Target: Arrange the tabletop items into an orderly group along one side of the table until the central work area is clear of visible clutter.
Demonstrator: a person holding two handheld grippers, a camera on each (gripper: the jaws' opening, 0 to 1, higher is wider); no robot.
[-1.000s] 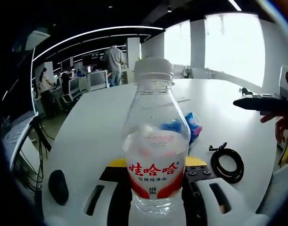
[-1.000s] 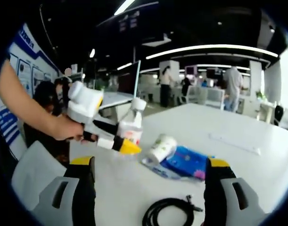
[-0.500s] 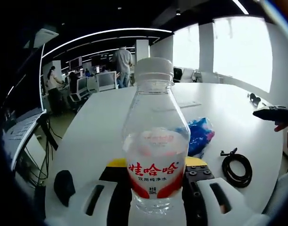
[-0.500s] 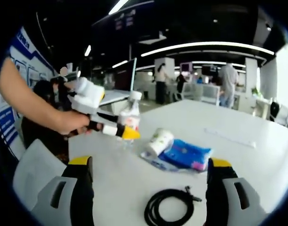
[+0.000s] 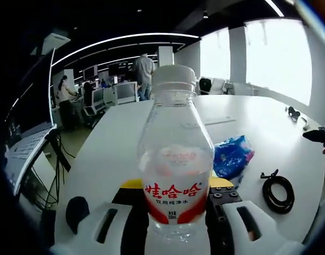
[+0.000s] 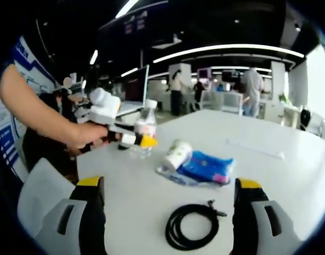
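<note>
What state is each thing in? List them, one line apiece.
Water bottle: capped, upright, partly filled, held between the left gripper's fingers.
Left gripper: shut on the water bottle.
Right gripper: open, nothing between its fingers.
Black cable: coiled, lying flat on the table.
Paper cup: tipped on its side, against the blue packet.
Blue packet: lying flat, crumpled.
Black mouse: resting near the table's edge.

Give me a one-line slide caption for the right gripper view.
Open right gripper above a coiled black cable; beyond, the left gripper holds a water bottle.
</note>
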